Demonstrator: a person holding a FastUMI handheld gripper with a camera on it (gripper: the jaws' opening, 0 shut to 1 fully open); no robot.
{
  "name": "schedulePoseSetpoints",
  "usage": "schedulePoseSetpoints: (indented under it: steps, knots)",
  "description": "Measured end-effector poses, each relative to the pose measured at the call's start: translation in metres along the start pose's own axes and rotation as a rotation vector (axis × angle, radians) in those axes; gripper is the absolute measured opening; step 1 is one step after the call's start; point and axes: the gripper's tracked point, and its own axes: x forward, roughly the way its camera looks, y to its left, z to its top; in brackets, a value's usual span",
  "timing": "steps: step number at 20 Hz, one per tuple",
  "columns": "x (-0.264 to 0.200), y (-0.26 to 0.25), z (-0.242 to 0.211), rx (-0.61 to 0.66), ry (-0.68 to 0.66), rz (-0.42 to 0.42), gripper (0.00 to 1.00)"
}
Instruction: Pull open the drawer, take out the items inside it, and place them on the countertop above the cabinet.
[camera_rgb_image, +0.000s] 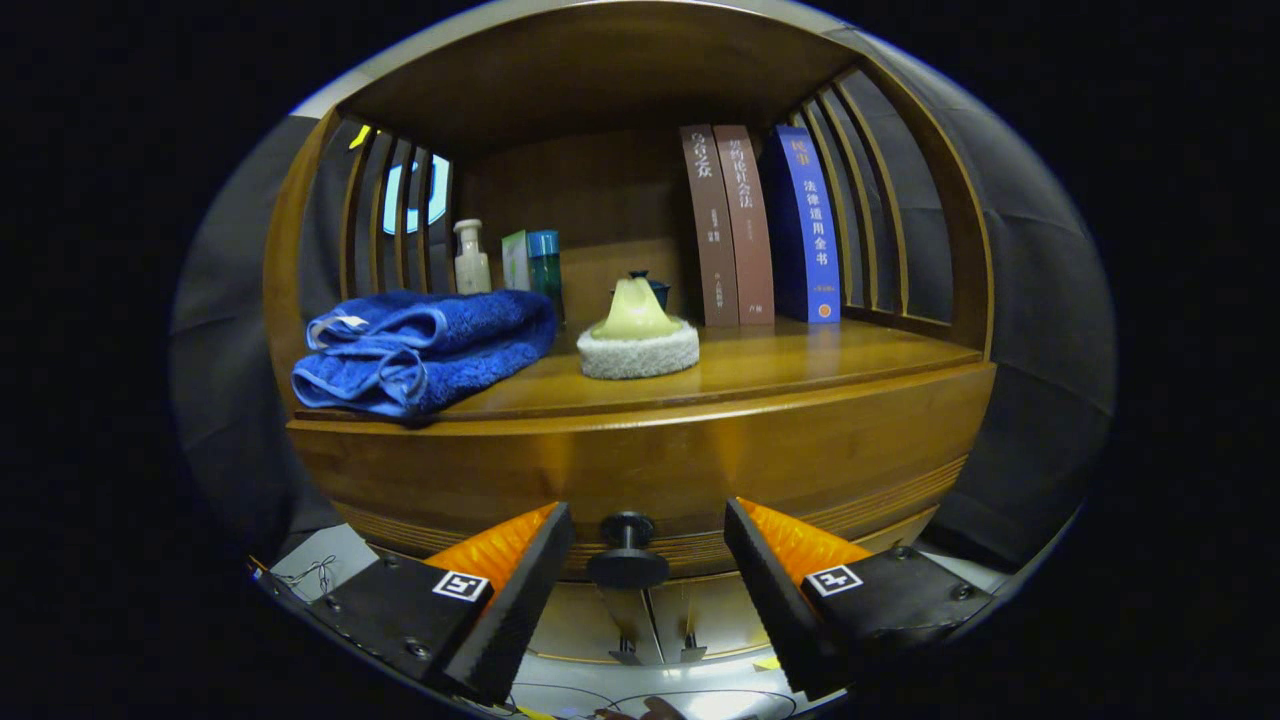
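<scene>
Drawer knob (627, 550) sits dead centre between my gripper (648, 545) fingers, a small dark mushroom-shaped pull on a short stem, smooth and round-capped. The fingers stand wide apart, one on each side of the knob with clear air between, so I have hold of nothing. The drawer (640, 470) front looks flush with the cabinet, a curved panel of glossy honey-brown wood with fine grooved lines along its lower edge.

My reading is that I am lined up on the pull, but the scene fits two stages: a drawer about to be drawn out with its contents inside, or one pushed back in after emptying, since a blue towel (425, 350) and a pale round object (638, 340) already lie on the countertop (800, 365) above. I cannot see into the drawer, so I cannot tell which.

If a pull is wanted, it calls for closing squarely on the thin stem behind the cap, since the smooth cap could slip, then drawing straight back.

Beyond the fingers, the towel is plush terry, folded thick, hanging slightly over the front edge. The pale object has a fluffy white base with a glossy yellowish cone on top. Behind stand a small ceramic-looking bottle (470, 258), a box with a teal container (533, 260), and three upright books (760, 225) against slatted sides.
</scene>
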Motion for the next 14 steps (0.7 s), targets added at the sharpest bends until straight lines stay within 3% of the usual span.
schedulePoseSetpoints:
  steps: [14]
  knots:
    - [-0.115,0.012,0.157,-0.033,-0.239,0.036,0.99]
